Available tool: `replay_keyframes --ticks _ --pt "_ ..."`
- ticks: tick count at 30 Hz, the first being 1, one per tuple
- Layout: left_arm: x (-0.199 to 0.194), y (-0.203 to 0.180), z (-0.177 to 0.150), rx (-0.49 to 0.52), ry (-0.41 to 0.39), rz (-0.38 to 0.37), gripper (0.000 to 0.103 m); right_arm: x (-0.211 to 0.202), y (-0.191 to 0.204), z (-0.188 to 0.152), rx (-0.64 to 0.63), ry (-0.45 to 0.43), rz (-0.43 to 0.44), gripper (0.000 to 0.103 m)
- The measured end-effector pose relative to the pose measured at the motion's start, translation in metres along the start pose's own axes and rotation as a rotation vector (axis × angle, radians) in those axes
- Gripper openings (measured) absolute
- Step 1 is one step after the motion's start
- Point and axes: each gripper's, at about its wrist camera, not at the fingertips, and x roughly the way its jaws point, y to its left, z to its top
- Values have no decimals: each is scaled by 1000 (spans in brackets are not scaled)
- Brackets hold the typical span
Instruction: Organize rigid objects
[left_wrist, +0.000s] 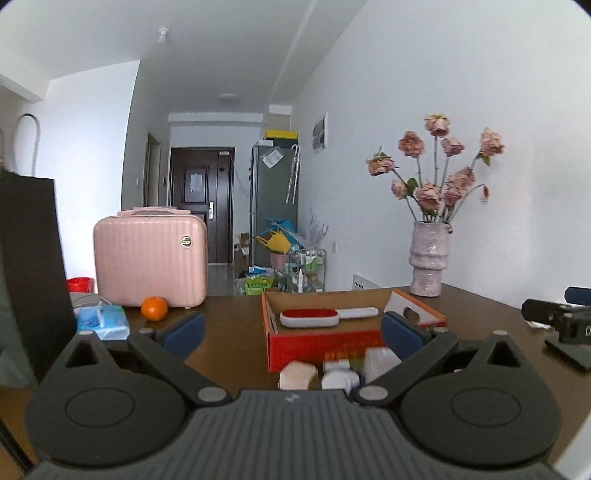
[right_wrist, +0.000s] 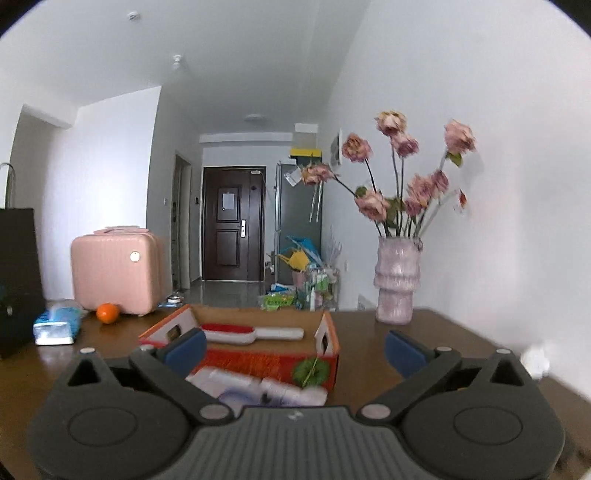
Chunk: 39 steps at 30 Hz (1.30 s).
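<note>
Two cameras are feeding me, and I take the left wrist view first. My left gripper hangs above the brown table with its blue-padded fingers spread wide and nothing between them. Ahead sits the orange cardboard box, and inside it a red and white lint brush lies flat across the floor of the box. On the table just in front of the box's near wall I see a cluster of small white containers, blurred, so I cannot tell what each one is. Further left are an orange, a blue tissue pack and a pink case; a vase of pink flowers stands at the far right corner. The other gripper's dark body pokes in at the right edge.

In the right wrist view, my right gripper is likewise wide open and empty. The box lies left of centre, the brush resting inside it. White bottles lie against the box's near side, partly hidden behind my gripper's body and blurred. The orange, tissue pack, case and vase all show here too.
</note>
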Motion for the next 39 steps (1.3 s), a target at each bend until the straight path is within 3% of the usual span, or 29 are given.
replay_keyframes --ticks 4,7,12,22,30,39 --pt "-39 3 -30 21 52 16 103 -43 7 -24 -3 8 -15 103" --pt "-70 1 -50 81 26 74 103 -80 12 -44 7 23 0 103" --pt "-91 -1 -62 84 52 34 103 -114 27 -69 -77 27 20 103" --pt "-75 -7 -62 48 86 24 103 -102 36 -86 -25 104 75 103" --pt "-50 -12 -69 56 158 21 103 -79 21 -88 27 135 54 103" --pt "19 -13 -63 47 232 11 103 -21 3 -87 69 198 37 96"
